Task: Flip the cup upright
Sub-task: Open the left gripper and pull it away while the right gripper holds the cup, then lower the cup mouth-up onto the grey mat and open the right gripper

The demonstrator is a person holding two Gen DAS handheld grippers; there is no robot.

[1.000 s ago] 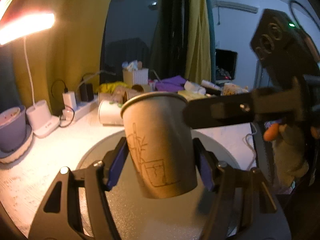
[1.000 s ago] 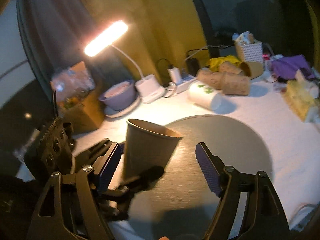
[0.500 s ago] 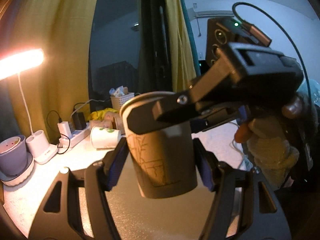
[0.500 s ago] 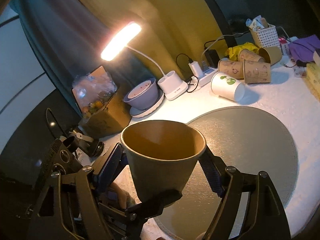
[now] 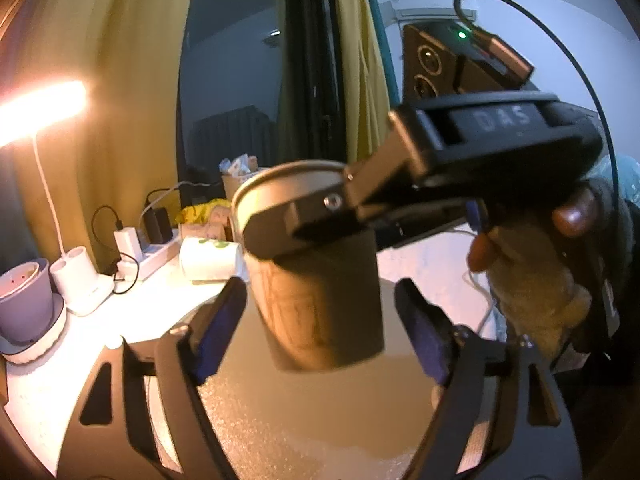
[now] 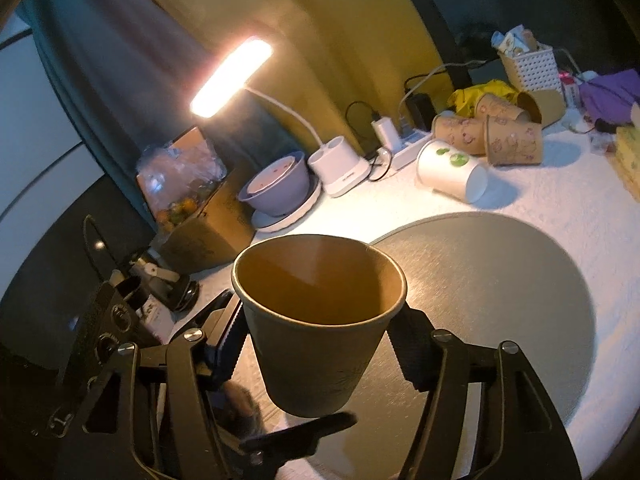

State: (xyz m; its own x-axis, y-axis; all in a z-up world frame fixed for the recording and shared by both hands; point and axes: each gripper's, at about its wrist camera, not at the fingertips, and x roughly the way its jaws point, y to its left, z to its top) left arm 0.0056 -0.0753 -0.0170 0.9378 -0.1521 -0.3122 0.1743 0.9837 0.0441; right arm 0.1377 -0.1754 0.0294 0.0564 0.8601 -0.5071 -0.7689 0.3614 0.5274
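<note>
Cup (image 6: 318,320): mouth-up, airborne above round mat (image 6: 500,280); right gripper (image 6: 320,344) clenched on it; left gripper (image 5: 316,312) released alongside.

Brown paper cup (image 6: 320,320) with faint line drawing on its side, tan inside. Black gripper (image 6: 320,344) arms with blue pads (image 5: 216,328). Grey round mat (image 6: 500,280) under the cup, on a white speckled table (image 6: 560,200). Behind the mat: white cup (image 6: 450,170) with green spots, brown printed cups (image 6: 512,140), lilac bowl (image 6: 276,188), white lamp (image 6: 340,164) glowing orange, yellow curtain (image 6: 340,20).
</note>
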